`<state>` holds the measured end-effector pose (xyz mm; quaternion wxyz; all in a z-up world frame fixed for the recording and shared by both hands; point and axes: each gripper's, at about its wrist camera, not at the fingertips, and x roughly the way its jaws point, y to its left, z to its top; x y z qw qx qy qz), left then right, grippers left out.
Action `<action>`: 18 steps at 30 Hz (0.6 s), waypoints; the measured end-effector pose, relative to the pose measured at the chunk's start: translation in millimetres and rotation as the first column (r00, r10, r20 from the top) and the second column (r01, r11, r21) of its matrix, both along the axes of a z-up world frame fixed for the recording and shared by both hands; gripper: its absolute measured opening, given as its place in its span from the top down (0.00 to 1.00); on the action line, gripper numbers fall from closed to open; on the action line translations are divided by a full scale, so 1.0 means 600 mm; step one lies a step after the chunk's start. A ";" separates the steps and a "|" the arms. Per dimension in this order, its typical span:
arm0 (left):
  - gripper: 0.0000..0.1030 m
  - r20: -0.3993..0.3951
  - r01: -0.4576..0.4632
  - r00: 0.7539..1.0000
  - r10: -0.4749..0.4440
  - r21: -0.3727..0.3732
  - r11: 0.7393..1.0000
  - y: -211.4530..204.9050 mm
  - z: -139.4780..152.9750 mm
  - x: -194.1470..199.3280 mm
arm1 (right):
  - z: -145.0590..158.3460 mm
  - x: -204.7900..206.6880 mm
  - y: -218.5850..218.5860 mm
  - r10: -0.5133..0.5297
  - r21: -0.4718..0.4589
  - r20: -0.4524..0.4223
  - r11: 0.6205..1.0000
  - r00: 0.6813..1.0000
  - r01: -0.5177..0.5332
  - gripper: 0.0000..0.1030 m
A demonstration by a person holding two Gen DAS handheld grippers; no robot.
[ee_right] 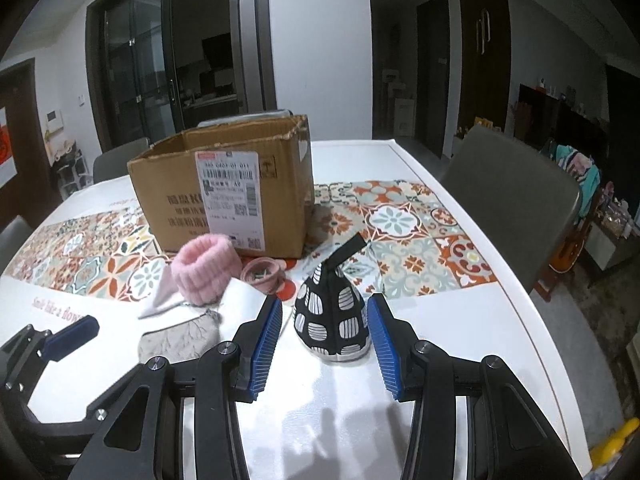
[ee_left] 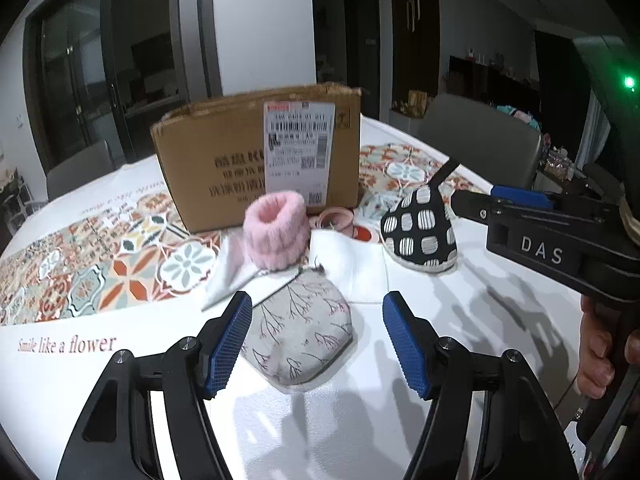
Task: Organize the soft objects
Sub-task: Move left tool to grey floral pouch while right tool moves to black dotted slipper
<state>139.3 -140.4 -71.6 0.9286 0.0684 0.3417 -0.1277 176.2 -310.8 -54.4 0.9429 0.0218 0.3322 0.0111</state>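
While both fingers gape, grey pouch between left, black pouch between right.

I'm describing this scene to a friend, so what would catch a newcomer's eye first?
Likely the cardboard box standing open on the patterned tablecloth, with a fluffy pink band in front of it. Nearer, the open right tool flanks a black-and-white pouch, and the open left tool flanks a grey floral pouch.

Dim room: white pillar, glass doors, grey chair.
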 end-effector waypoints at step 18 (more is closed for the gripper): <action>0.35 -0.126 0.003 0.992 0.005 0.056 0.998 -0.018 -0.072 0.047 | -0.057 0.063 -0.005 0.021 0.000 -0.081 1.000 0.997 -0.021 0.55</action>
